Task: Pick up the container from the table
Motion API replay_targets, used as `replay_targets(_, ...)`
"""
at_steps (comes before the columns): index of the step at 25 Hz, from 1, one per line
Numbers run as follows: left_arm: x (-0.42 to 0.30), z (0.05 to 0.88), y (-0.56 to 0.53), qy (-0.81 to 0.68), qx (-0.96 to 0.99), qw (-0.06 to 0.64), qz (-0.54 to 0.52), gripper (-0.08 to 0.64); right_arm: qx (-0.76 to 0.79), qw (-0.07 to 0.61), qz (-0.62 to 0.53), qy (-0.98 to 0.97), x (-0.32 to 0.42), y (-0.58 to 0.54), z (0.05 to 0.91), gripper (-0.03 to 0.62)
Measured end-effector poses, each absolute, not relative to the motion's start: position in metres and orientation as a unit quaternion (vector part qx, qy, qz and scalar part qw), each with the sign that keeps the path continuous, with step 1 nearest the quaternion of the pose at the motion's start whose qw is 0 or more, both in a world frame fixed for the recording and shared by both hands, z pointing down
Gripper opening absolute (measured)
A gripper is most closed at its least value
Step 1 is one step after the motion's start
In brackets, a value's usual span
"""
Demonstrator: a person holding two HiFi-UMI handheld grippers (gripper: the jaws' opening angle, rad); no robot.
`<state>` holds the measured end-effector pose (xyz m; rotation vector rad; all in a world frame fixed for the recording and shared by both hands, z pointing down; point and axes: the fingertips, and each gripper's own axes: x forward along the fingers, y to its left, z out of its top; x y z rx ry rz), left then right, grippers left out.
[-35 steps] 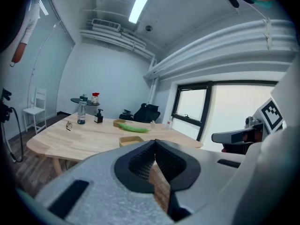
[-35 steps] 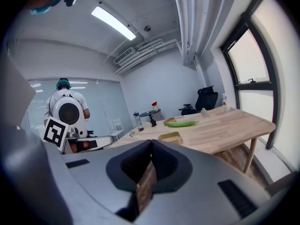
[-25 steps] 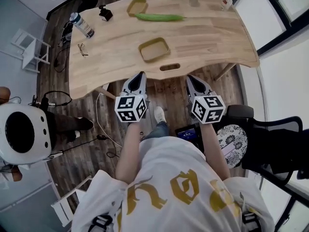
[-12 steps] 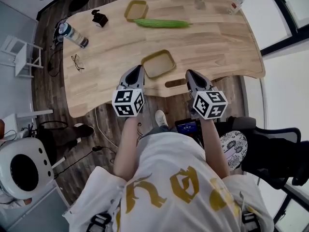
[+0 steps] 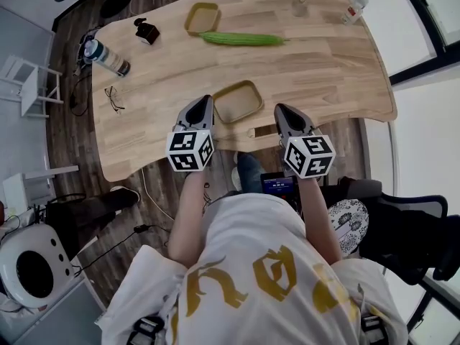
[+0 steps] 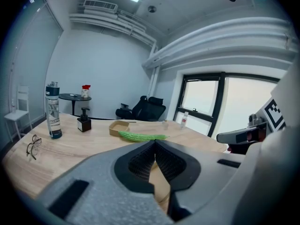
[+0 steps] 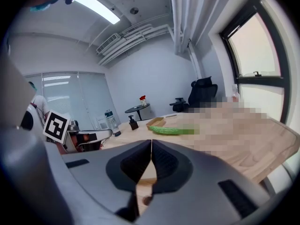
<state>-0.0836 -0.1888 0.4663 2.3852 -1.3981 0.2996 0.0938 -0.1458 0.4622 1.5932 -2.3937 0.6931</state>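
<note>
Container (image 5: 238, 100) at table's (image 5: 323, 63) near edge, left gripper (image 5: 204, 100) just left of it, jaws closed, empty, right gripper (image 5: 281, 110) just right of it, closed, empty, seemingly not touching.

the table (image 5: 323, 56) is pale matt wood with visible grain, and the container (image 5: 238, 102) just beside the tip of the left gripper (image 5: 208, 100) looks smooth, matt olive plastic.

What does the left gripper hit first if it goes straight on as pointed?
Likely the bare table just left of the near container; the left gripper is shut, angled down. The green gourd lies beyond. Depth unclear.
</note>
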Motion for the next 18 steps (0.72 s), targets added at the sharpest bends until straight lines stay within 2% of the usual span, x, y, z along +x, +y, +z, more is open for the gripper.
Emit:
replay_targets(7,-0.088,0.476,-0.197,-0.5,0.839,0.182,0.117,0.009,0.541,0.093,0.223,-0.805,0.097,-0.163,0.469,0.014)
replay_targets(18,-0.099,0.521,-0.201,-0.51,0.819,0.218,0.151,0.011,0.527,0.142,0.239,-0.804,0.088,-0.184,0.509,0.014)
